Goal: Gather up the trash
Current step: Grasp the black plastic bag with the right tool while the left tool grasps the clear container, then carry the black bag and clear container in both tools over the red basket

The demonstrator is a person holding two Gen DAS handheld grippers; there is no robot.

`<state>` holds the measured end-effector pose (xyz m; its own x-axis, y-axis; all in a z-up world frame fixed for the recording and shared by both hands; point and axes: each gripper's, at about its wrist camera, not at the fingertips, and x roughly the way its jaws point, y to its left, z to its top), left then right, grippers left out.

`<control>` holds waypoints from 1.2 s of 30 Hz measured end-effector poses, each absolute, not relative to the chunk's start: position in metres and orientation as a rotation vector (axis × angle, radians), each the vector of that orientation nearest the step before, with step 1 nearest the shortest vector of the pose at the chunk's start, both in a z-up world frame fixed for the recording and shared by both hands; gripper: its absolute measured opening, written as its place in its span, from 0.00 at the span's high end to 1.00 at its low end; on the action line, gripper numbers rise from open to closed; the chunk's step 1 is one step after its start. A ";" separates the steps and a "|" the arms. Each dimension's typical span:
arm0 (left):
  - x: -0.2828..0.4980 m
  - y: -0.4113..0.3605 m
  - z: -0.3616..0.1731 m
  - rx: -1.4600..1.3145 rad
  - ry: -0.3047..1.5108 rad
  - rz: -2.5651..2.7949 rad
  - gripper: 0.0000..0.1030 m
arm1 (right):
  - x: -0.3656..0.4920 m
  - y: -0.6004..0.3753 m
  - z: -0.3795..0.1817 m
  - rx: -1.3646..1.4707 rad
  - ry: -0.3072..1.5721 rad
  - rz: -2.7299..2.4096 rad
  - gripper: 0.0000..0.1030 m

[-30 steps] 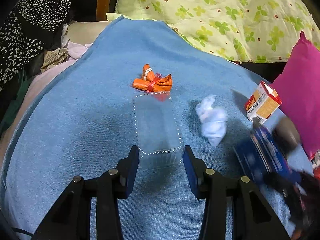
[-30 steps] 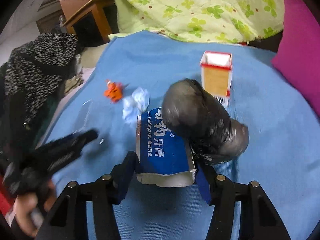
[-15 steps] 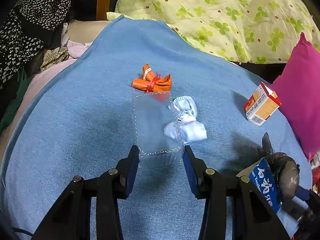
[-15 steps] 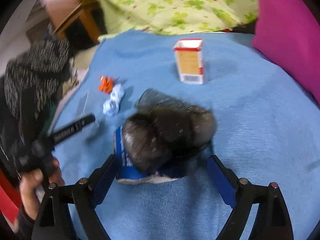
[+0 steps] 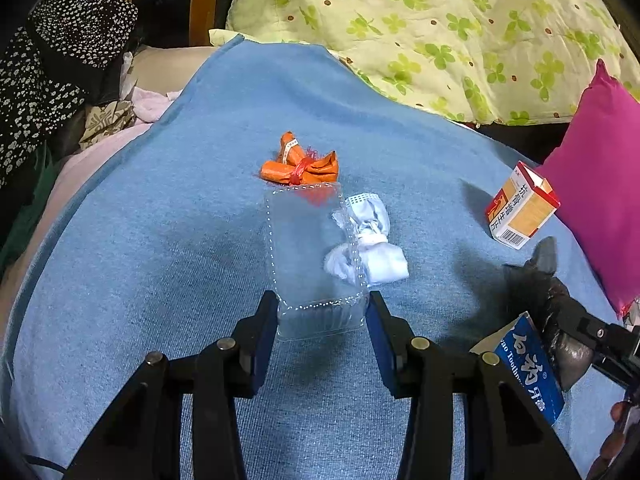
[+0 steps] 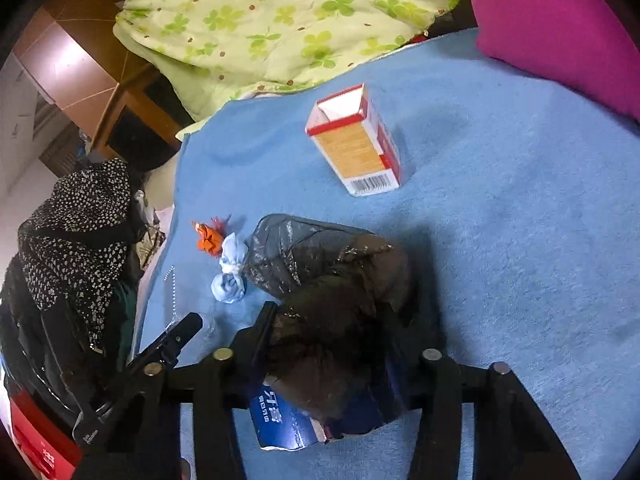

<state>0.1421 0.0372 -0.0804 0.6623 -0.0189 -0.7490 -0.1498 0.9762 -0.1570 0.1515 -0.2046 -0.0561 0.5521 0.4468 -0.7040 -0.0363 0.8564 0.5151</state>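
Left gripper [image 5: 322, 312] clamped on near end of clear tray [image 5: 312, 248], long axis running near to far on blue blanket [image 5: 160, 240], right gripper [image 6: 340, 344] clamped on blue box [image 6: 280, 420] and black bag [image 6: 332, 292], tissue [image 5: 368, 240] right of tray, orange wrapper [image 5: 300, 164] beyond.

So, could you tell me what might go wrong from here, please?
1. The left tongs pinch only the near end of the clear tray; thin plastic may buckle or slip out.
2. The tissue wad touches the tray's right edge and may get dragged along.
3. The right tongs hold a blue box with a black bag draped over it; the bag looks loose and could drop off.
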 end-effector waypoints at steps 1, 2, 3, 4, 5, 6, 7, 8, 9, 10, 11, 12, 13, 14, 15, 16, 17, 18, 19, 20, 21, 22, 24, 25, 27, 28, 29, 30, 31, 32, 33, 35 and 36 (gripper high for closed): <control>0.142 0.037 -0.080 -0.210 0.845 0.075 0.55 | 0.152 -0.206 -0.055 0.481 0.944 0.297 0.55; 0.142 0.036 -0.080 -0.206 0.844 0.077 0.55 | 0.151 -0.209 -0.054 0.486 0.937 0.294 0.55; 0.142 0.036 -0.080 -0.200 0.840 0.078 0.55 | 0.150 -0.212 -0.051 0.494 0.928 0.289 0.56; 0.141 0.035 -0.079 -0.198 0.837 0.078 0.55 | 0.149 -0.216 -0.049 0.500 0.917 0.287 0.56; 0.141 0.035 -0.079 -0.196 0.835 0.078 0.55 | 0.148 -0.218 -0.047 0.503 0.910 0.287 0.56; 0.140 0.035 -0.078 -0.193 0.833 0.077 0.55 | 0.146 -0.221 -0.044 0.502 0.900 0.283 0.56; 0.140 0.034 -0.078 -0.191 0.832 0.078 0.55 | 0.145 -0.223 -0.042 0.498 0.893 0.278 0.56; 0.139 0.034 -0.078 -0.187 0.830 0.080 0.55 | 0.143 -0.225 -0.039 0.493 0.885 0.273 0.56; 0.139 0.033 -0.078 -0.180 0.828 0.081 0.55 | 0.142 -0.228 -0.037 0.488 0.878 0.269 0.57; 0.138 0.032 -0.078 -0.177 0.827 0.080 0.55 | 0.141 -0.230 -0.035 0.486 0.874 0.267 0.57; 0.138 0.032 -0.078 -0.174 0.825 0.079 0.55 | 0.139 -0.233 -0.032 0.482 0.868 0.263 0.57; 0.138 0.031 -0.077 -0.167 0.824 0.077 0.55 | 0.136 -0.236 -0.031 0.478 0.864 0.260 0.57; 0.138 0.030 -0.078 -0.162 0.824 0.077 0.55 | 0.134 -0.239 -0.029 0.474 0.860 0.256 0.57; 0.137 0.029 -0.078 -0.157 0.825 0.078 0.55 | 0.132 -0.241 -0.029 0.471 0.859 0.253 0.57; 0.137 0.028 -0.078 -0.151 0.825 0.079 0.55 | 0.130 -0.243 -0.028 0.467 0.858 0.250 0.57; 0.135 0.027 -0.077 -0.145 0.826 0.081 0.55 | 0.126 -0.245 -0.027 0.459 0.857 0.242 0.57; 0.134 0.027 -0.077 -0.145 0.828 0.080 0.55 | 0.123 -0.246 -0.028 0.456 0.857 0.238 0.57; 0.133 0.026 -0.077 -0.143 0.831 0.081 0.55 | 0.121 -0.248 -0.028 0.457 0.858 0.235 0.57; 0.131 0.024 -0.076 -0.134 0.833 0.089 0.55 | 0.118 -0.250 -0.029 0.458 0.860 0.231 0.57; 0.130 0.023 -0.075 -0.133 0.837 0.091 0.55 | 0.115 -0.251 -0.029 0.456 0.860 0.227 0.57; 0.127 0.021 -0.073 -0.135 0.843 0.087 0.55 | 0.112 -0.253 -0.029 0.451 0.860 0.221 0.57; 0.124 0.020 -0.071 -0.132 0.842 0.087 0.55 | 0.107 -0.255 -0.028 0.442 0.855 0.214 0.57; 0.116 0.015 -0.067 -0.122 0.841 0.087 0.55 | 0.098 -0.260 -0.027 0.435 0.849 0.205 0.57; 0.110 0.012 -0.065 -0.118 0.844 0.081 0.55 | 0.095 -0.262 -0.026 0.433 0.846 0.201 0.57; 0.100 0.006 -0.059 -0.108 0.842 0.079 0.55 | 0.085 -0.267 -0.024 0.428 0.838 0.192 0.57; 0.097 0.004 -0.056 -0.106 0.840 0.076 0.55 | 0.081 -0.269 -0.022 0.427 0.835 0.189 0.57; 0.092 0.001 -0.052 -0.106 0.837 0.071 0.55 | 0.074 -0.273 -0.020 0.421 0.827 0.182 0.57; 0.087 -0.003 -0.046 -0.103 0.830 0.067 0.55 | 0.070 -0.275 -0.018 0.418 0.822 0.177 0.57; 0.083 -0.006 -0.041 -0.099 0.824 0.064 0.55 | 0.062 -0.280 -0.015 0.421 0.813 0.171 0.57; 0.080 -0.010 -0.037 -0.094 0.819 0.059 0.55 | 0.057 -0.283 -0.014 0.426 0.808 0.168 0.57; 0.074 -0.016 -0.030 -0.085 0.809 0.049 0.55 | 0.051 -0.288 -0.012 0.431 0.801 0.163 0.57; 0.065 -0.026 -0.019 -0.073 0.795 0.032 0.55 | 0.035 -0.298 -0.006 0.439 0.781 0.146 0.57; 0.061 -0.031 -0.015 -0.068 0.790 0.022 0.55 | 0.029 -0.303 -0.004 0.443 0.775 0.140 0.57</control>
<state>0.0614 -0.0309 -0.0155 0.7040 -0.0058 -0.7102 -0.0447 0.9976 -0.0526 0.0290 -0.3027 -0.0044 0.7105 0.2817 -0.6449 0.0389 0.8993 0.4356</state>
